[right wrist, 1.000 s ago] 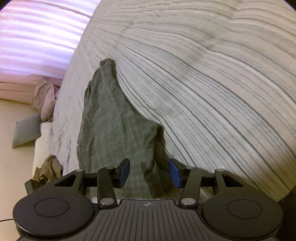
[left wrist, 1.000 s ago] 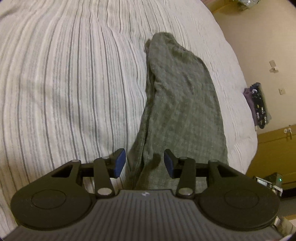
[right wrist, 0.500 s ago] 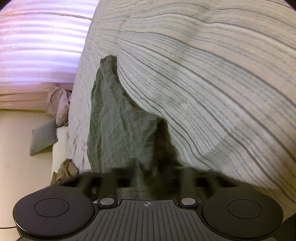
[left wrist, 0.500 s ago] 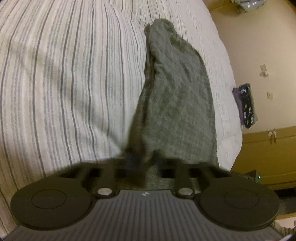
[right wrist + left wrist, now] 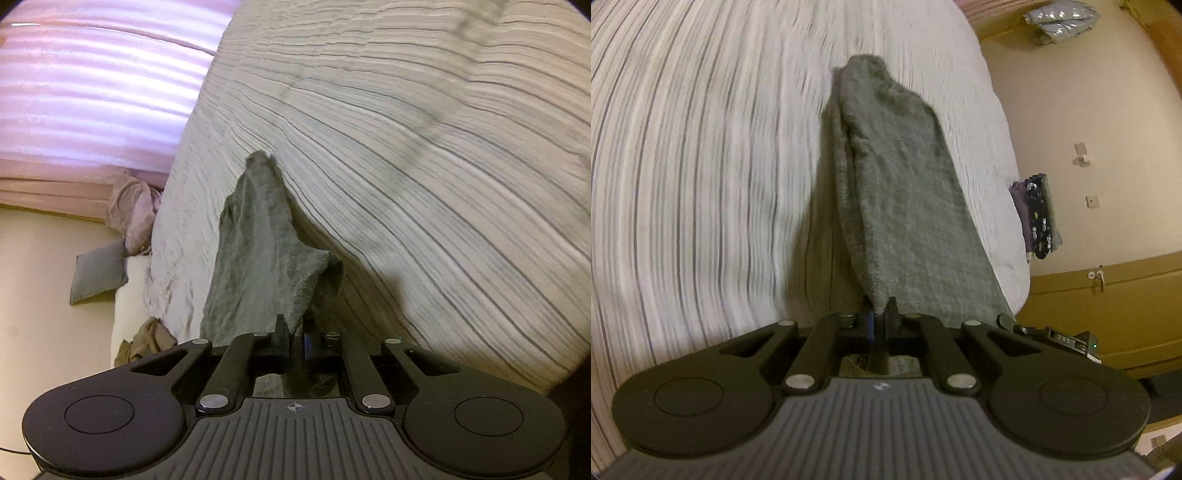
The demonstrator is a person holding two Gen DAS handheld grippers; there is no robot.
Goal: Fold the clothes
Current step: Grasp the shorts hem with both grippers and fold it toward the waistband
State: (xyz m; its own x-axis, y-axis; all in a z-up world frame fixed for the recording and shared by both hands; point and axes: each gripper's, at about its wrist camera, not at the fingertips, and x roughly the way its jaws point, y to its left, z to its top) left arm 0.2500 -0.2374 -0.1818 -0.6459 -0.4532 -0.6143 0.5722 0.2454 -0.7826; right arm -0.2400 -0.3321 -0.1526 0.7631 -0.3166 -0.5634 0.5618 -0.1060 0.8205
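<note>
The grey garment point(image 5: 905, 206) is lying lengthwise on the striped bedspread point(image 5: 701, 166), its near end lifting clear of the bedspread. The left gripper point(image 5: 881, 317) is clenching one near corner of the garment. The right gripper point(image 5: 295, 334) is clenching the other near corner, cloth bunching between its pads. The garment's far end is resting on the bedspread.

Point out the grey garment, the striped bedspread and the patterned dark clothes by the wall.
grey garment point(image 5: 905, 206), left wrist view, middle of its top layer.
striped bedspread point(image 5: 424, 192), right wrist view, bare stretch beside the garment.
patterned dark clothes point(image 5: 1039, 218), left wrist view, middle of the pile.
</note>
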